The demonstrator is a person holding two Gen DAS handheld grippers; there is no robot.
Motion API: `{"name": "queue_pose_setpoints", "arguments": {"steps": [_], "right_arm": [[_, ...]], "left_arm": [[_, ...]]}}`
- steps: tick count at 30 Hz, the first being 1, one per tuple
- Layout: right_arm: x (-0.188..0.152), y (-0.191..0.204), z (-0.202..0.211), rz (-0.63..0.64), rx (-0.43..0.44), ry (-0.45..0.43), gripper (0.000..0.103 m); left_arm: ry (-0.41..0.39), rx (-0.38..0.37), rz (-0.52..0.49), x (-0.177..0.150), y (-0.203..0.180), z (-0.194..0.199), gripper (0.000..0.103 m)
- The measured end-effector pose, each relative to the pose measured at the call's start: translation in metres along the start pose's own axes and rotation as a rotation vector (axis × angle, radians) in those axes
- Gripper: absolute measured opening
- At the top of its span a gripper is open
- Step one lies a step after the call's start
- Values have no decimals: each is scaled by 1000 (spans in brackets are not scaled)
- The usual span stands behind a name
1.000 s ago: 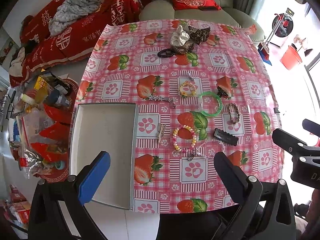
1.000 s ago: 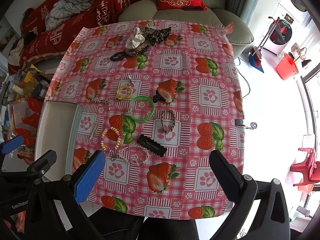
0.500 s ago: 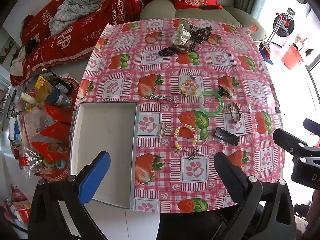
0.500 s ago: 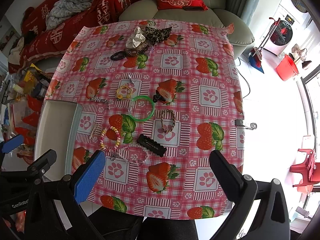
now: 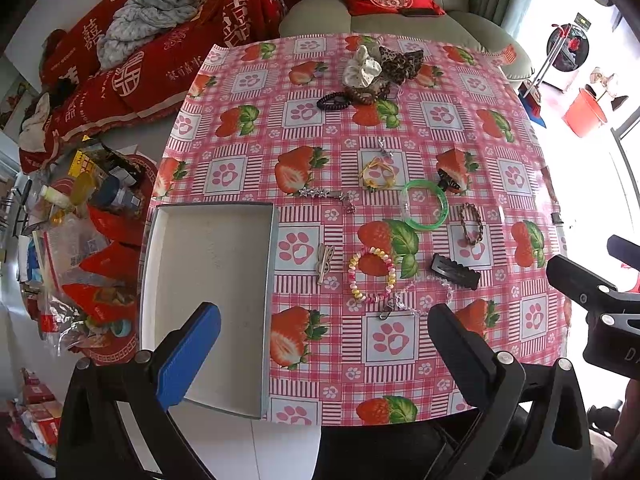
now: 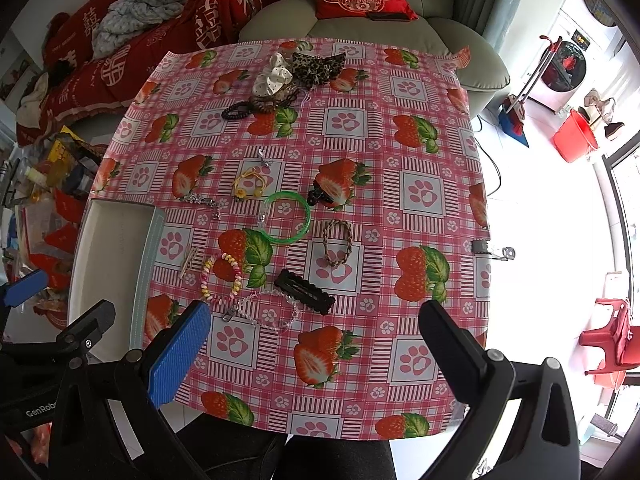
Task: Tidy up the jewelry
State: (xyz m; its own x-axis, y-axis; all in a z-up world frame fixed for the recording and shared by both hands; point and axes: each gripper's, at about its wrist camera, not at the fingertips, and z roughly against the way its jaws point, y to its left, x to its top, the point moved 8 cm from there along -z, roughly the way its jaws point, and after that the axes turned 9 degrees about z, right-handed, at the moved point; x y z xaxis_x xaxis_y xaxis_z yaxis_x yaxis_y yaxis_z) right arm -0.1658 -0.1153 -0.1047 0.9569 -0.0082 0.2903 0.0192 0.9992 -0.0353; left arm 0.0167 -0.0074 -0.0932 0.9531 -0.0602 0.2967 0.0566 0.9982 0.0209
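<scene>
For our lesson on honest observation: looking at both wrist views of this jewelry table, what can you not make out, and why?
1. Pile of scrunchies and hair ties, both views: overlapping, so the count is unclear.
2. Clear beaded bracelet, both views: too faint against the checked cloth to trace fully.
3. White shallow tray, left wrist view: near corner hidden by the left tongs; right wrist view: partly hidden by both tongs.
4. Small silver charm, both views: too small to identify.

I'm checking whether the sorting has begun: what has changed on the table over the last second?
Almost nothing. The left wrist view creeps slightly, so the left gripper shifted a little; nothing was taken hold of or let go. Both grippers stay open and empty, the right gripper steady. The white tray holds nothing, and the green bangle, beaded bracelet and black hair clip lie where they were.
</scene>
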Motion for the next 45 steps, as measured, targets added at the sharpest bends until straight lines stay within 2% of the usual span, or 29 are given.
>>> {"name": "queue_pose_setpoints", "arguments": {"steps": [37, 45], "right_arm": [[1, 2, -14, 2, 3, 16, 103], [-1, -5, -17, -12, 8, 31, 103]], "left_arm": [[17, 13, -3, -2, 4, -8, 103], [24, 17, -5, -15, 8, -14, 103]]}}
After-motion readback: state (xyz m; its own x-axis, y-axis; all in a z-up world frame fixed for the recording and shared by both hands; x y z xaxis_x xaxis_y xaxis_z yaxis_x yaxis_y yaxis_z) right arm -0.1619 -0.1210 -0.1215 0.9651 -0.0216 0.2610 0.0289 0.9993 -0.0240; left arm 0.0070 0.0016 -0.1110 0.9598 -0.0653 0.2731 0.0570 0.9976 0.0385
